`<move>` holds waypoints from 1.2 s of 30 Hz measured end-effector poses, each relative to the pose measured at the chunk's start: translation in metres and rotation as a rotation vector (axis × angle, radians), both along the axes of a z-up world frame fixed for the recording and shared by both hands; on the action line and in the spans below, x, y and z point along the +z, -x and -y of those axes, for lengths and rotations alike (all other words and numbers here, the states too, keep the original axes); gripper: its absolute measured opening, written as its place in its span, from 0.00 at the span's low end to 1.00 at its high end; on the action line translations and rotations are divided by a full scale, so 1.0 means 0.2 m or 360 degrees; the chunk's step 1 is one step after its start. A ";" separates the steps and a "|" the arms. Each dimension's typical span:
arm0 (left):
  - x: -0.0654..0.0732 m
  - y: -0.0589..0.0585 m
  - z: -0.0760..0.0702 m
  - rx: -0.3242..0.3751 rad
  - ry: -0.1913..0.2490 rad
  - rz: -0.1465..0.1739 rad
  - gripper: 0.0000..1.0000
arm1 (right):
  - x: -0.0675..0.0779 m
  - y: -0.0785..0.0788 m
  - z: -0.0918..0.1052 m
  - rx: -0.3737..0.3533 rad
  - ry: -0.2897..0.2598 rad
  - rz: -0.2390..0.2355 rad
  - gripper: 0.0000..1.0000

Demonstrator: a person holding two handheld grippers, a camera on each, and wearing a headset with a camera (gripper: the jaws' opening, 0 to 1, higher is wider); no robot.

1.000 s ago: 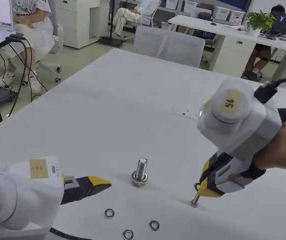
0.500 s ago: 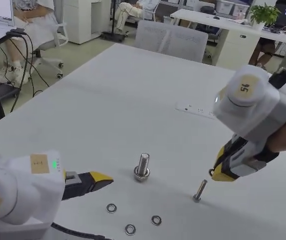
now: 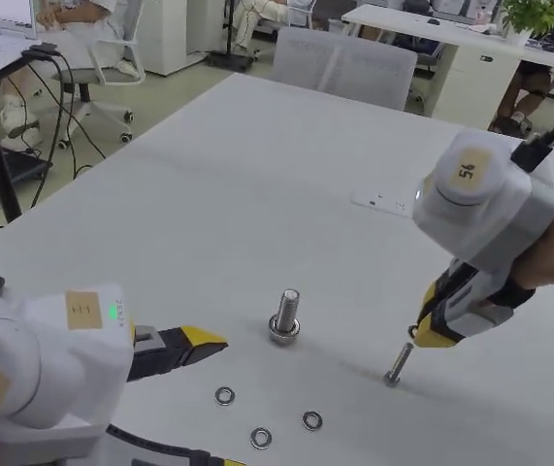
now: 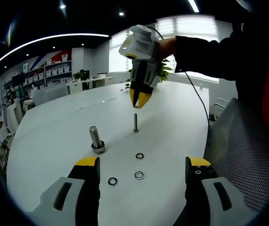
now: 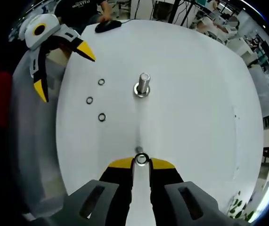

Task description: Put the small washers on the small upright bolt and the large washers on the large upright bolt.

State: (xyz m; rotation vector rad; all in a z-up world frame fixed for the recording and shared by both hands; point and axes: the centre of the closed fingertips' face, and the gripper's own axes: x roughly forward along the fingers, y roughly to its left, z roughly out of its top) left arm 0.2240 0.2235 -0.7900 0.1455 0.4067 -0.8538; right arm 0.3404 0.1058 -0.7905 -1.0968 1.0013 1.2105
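Three washers lie flat at six o'clock of the large bolt: thin, light, probably slippery; best pinched across the rim. Left claw gapes empty; right claw narrowly parted, empty.

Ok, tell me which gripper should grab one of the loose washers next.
Left. The left gripper, jaws open, faces the three loose washers lying on the table just ahead of it. The right gripper hangs over the small upright bolt, beyond them.
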 end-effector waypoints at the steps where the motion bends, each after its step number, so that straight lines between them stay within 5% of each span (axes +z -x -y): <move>1: 0.00 0.00 0.00 0.0000 0.0000 0.0000 0.73 | -0.01 0.00 0.00 0.0002 0.0007 -0.0003 0.13; 36: -0.02 -0.01 0.01 0.0007 -0.0007 -0.0021 0.72 | -0.11 -0.03 0.02 0.0012 0.0051 -0.0057 0.13</move>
